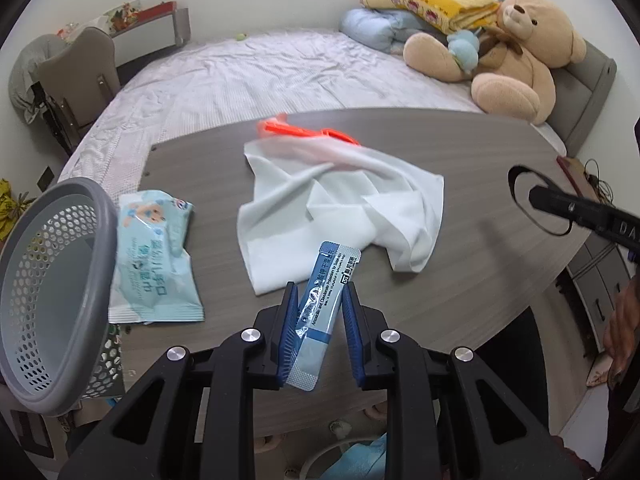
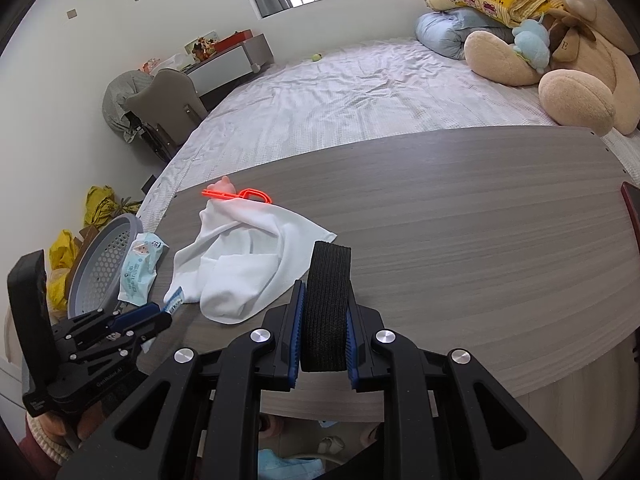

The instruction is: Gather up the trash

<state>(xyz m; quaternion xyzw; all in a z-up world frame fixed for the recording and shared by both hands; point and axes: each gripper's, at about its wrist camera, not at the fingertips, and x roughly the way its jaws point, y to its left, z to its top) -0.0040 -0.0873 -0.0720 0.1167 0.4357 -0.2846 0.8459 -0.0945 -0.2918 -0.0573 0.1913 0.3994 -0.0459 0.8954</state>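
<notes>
Left gripper (image 1: 320, 304): the blue pads are closed against a blue-and-clear medicine sachet (image 1: 322, 312), which is held lengthwise between the fingers, its printed end projecting forward over the table's near edge. In the right wrist view the same gripper (image 2: 162, 318) is seen at lower left, with only a corner of the sachet (image 2: 174, 300) showing past the fingertips.

Right gripper (image 2: 323, 316): the jaws are clamped on a black ribbed elastic band (image 2: 326, 304), which stands upright between the pads and rises above the fingertips. From the left wrist view, the band (image 1: 534, 200) is seen as a black loop at the far right, with the gripper's fingers barely entering the frame.

Grey wood-grain table (image 1: 460, 152): a crumpled white cloth (image 1: 340, 216) is spread near the middle. An orange plastic piece (image 1: 308, 130) is partly covered by the cloth's far edge; its exact form cannot be told. A light-blue wet-wipe pack (image 1: 154, 260) lies flat left of the cloth, apart from it.

Grey perforated basket (image 1: 48, 292): it is tilted, its open mouth facing the table, just beside the wipe pack at the table's left end. What supports it cannot be told.

Beyond the table, a bed (image 1: 240, 80) is seen, with a large tan teddy bear (image 1: 508, 56) and folded yellow and blue bedding (image 1: 420, 4) at its right end.
</notes>
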